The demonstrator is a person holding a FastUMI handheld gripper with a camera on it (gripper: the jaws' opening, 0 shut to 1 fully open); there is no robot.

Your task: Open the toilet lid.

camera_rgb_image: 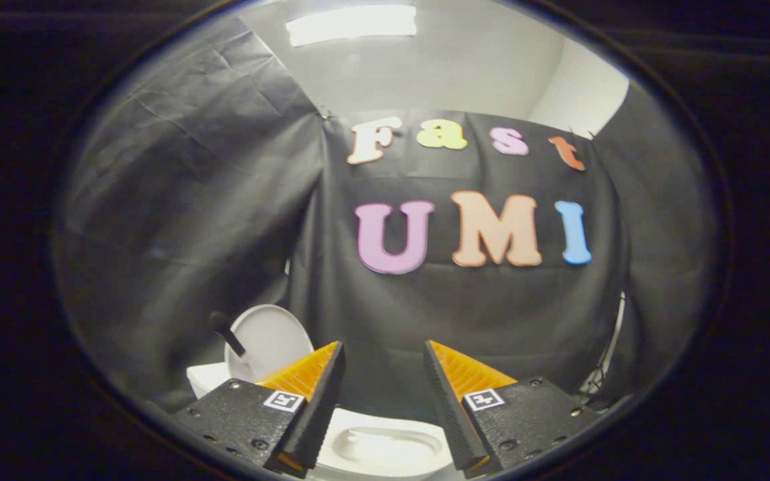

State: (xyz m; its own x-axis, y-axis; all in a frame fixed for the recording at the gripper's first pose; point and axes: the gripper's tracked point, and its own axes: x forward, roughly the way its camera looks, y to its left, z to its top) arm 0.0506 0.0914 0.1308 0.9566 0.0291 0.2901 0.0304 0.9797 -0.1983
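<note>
A white toilet sits low in the gripper view, under and beyond the fingers. Its round lid (269, 339) stands raised and nearly upright, just beyond the left finger (315, 401). A short black rod (226, 332) sticks out beside the lid's left edge. The open bowl and its white rim (385, 446) show between the two fingers, close below them. A further white part of the toilet (206, 378) lies left of the left finger. My gripper (383, 344) is open, with nothing between its fingers and touching nothing.
Black cloth walls (492, 314) close the booth straight ahead and on both sides, a short way beyond the toilet. A white ceiling with a light strip (351, 23) is overhead. A thin stand or cable (602, 374) shows at the far right.
</note>
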